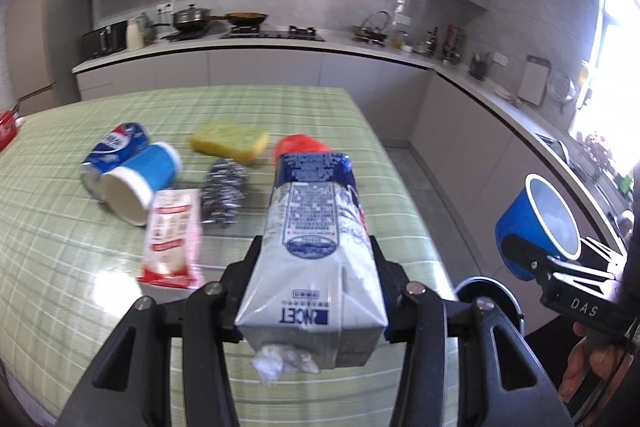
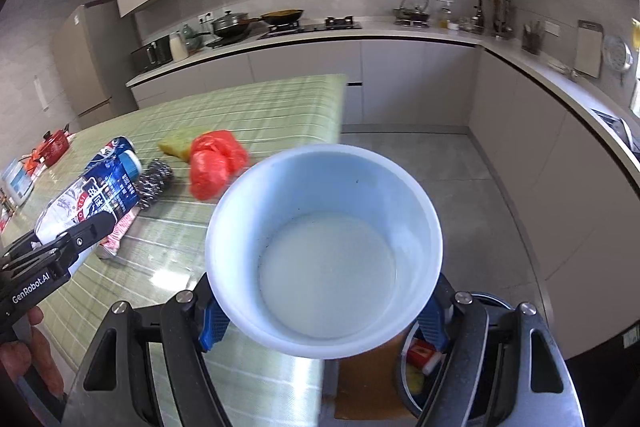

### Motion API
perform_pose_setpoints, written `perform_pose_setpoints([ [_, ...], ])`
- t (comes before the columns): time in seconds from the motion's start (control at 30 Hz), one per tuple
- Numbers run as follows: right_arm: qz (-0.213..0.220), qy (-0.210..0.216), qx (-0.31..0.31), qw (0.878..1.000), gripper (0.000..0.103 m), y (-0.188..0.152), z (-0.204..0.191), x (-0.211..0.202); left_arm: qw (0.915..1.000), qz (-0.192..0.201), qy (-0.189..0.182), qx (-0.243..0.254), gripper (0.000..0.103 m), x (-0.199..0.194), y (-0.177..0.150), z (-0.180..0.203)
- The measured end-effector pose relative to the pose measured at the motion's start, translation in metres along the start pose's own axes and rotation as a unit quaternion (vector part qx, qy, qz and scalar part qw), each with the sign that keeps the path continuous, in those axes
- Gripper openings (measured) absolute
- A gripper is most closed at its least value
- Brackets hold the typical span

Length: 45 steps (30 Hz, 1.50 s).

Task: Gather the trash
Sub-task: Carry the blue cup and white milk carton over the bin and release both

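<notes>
My left gripper (image 1: pixel 316 259) is shut on a blue and white milk carton (image 1: pixel 316 227), held above the table's right part; the carton also shows in the right wrist view (image 2: pixel 88 203). My right gripper (image 2: pixel 324 311) is shut on a blue paper cup (image 2: pixel 324 247), white inside, held past the table's right edge over a trash bin (image 2: pixel 420 367). The cup also shows in the left wrist view (image 1: pixel 536 219). On the green checked table (image 1: pixel 60 259) lie a Pepsi can (image 1: pixel 116 147), a second blue cup (image 1: pixel 140 183), a red and white wrapper (image 1: pixel 172 239) and a red plastic bag (image 2: pixel 216 163).
A yellow sponge (image 1: pixel 230 141) and a steel scourer (image 1: pixel 224 193) lie mid-table. A small red pot (image 2: pixel 54 147) stands at the far left. The bin's rim (image 1: pixel 488 299) is beside the table's right edge. Kitchen counters (image 2: pixel 400 31) run along the back and right.
</notes>
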State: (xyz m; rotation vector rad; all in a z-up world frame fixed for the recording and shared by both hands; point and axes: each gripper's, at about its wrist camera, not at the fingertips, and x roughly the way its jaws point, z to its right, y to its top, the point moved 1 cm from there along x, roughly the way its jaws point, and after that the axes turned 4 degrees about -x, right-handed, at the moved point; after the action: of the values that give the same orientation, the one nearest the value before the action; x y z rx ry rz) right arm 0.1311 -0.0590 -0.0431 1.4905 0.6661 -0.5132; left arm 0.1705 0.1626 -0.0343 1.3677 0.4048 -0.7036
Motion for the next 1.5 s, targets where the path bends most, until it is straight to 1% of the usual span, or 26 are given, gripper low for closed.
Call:
perform_pose_setpoints([
  [0.5, 0.003, -0.038, 0.033, 0.999, 0.077, -0.032, 0.091, -0.047, 0.9971, -0.014, -0.055, 0.052, 0.048, -0.002, -0.022, 0.105],
  [0.8, -0.014, -0.06, 0.056, 0.997, 0.077, -0.06, 0.152, -0.06, 0.9926, -0.034, -0.084, 0.081, 0.048, 0.009, -0.038, 0.172],
  [1.03, -0.035, -0.068, 0.061, 0.995, 0.077, -0.089, 0.193, -0.062, 0.9894, -0.054, -0.096, 0.095, 0.048, 0.018, -0.055, 0.216],
  [1.1, -0.039, -0.067, 0.061, 0.995, 0.077, -0.092, 0.2, -0.059, 0.9887, -0.059, -0.097, 0.098, 0.048, 0.022, -0.059, 0.227],
  [1.33, -0.056, -0.056, 0.056, 0.995, 0.077, -0.108, 0.231, -0.049, 0.9877, -0.079, -0.093, 0.098, 0.048, 0.033, -0.073, 0.253],
  [1.5, -0.073, -0.038, 0.037, 0.996, 0.077, -0.119, 0.24, -0.031, 0.987, -0.098, -0.088, 0.092, 0.048, 0.044, -0.088, 0.264],
])
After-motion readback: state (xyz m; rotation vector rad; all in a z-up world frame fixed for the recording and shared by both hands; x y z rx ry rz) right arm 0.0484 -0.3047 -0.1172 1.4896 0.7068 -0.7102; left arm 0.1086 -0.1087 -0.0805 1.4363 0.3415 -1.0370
